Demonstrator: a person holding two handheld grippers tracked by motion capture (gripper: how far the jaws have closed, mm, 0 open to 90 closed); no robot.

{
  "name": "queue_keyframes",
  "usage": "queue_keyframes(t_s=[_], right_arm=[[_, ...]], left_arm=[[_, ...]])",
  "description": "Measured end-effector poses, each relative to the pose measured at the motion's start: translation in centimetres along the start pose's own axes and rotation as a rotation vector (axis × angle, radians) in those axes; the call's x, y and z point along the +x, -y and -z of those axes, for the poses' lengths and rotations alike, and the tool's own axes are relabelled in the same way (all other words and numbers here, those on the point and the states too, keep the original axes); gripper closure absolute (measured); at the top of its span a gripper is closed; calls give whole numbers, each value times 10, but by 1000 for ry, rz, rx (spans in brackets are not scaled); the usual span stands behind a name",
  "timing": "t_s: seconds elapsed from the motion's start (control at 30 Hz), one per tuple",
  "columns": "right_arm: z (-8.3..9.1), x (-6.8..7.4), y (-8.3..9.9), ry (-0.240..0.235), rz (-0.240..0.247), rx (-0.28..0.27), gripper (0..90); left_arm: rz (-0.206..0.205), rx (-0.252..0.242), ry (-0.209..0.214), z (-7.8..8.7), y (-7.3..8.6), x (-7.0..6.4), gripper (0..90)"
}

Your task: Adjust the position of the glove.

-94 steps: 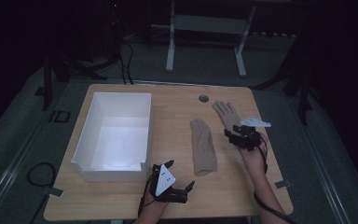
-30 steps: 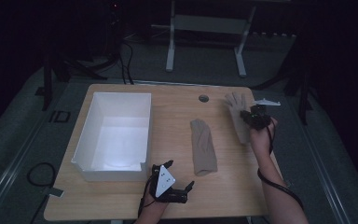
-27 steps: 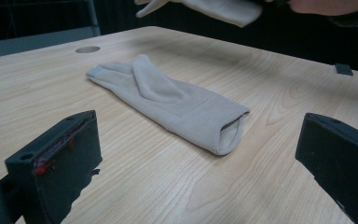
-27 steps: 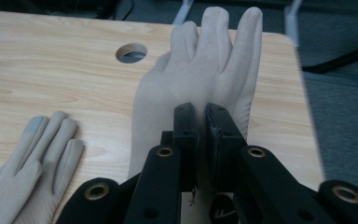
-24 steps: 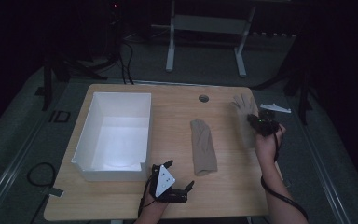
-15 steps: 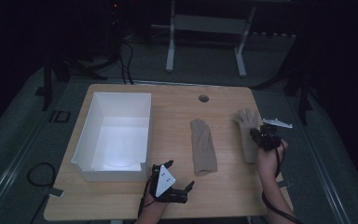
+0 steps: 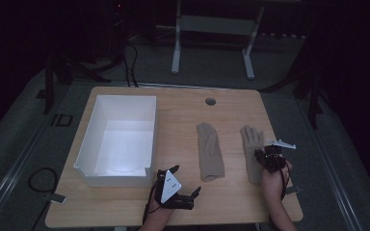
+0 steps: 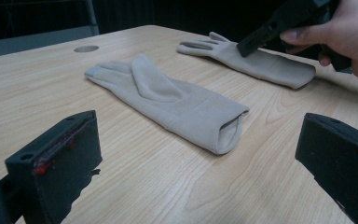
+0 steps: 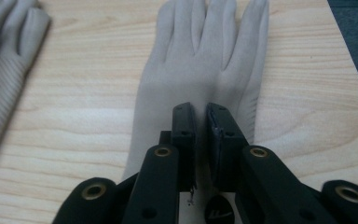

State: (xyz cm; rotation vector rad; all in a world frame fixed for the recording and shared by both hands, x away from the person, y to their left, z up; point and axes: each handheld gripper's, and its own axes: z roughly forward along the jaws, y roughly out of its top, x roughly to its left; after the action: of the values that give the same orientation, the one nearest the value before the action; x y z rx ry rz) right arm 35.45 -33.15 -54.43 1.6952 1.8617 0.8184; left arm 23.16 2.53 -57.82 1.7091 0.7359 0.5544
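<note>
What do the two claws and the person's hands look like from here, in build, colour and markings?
Both are black two-jaw tools. The left claw carries a light grey three-cornered plate with small dark dots; its blocky jaws show red traces on one inner face. The right claw bears a similar grey plate, flat jaws on linkage arms with brass-ringed holes, and a dark cable along the forearm. The hands are ungloved; no sleeves are visible.

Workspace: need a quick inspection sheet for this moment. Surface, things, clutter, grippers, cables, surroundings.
Surface: wooden table, round hole near far edge.
Things: white box at left, open top; middle glove lying flat; right glove lying flat under the right gripper.
Clutter: nothing seen.
Grippers: left gripper open, low over the near edge, holding nothing; right gripper with jaws nearly closed, pinching the right glove's fabric.
Cables: one on floor at left.
Surroundings: dark room, white stand legs behind table.
</note>
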Motion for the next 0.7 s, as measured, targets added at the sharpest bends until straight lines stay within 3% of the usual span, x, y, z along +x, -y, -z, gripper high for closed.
queue_keyframes(t_s=[0.2, 0.33, 0.4, 0.47, 0.53, 0.7], right_arm=[[-6, 3, 5, 2, 32, 3, 715], [-4, 2, 3, -14, 51, 13, 643], [1, -2, 0, -35, 62, -8, 627], [7, -7, -5, -49, 107, -25, 605], [11, -13, -10, -111, 151, -43, 604], [15, -18, -18, -194, 308, -54, 571]], left_arm=[[-2, 0, 0, 0, 0, 0, 4], [-2, 0, 2, 0, 0, 0, 4], [-3, 0, 3, 0, 0, 0, 4], [-2, 1, 6, 0, 0, 0, 4], [-5, 0, 7, 0, 0, -1, 4], [-5, 2, 7, -1, 0, -1, 4]])
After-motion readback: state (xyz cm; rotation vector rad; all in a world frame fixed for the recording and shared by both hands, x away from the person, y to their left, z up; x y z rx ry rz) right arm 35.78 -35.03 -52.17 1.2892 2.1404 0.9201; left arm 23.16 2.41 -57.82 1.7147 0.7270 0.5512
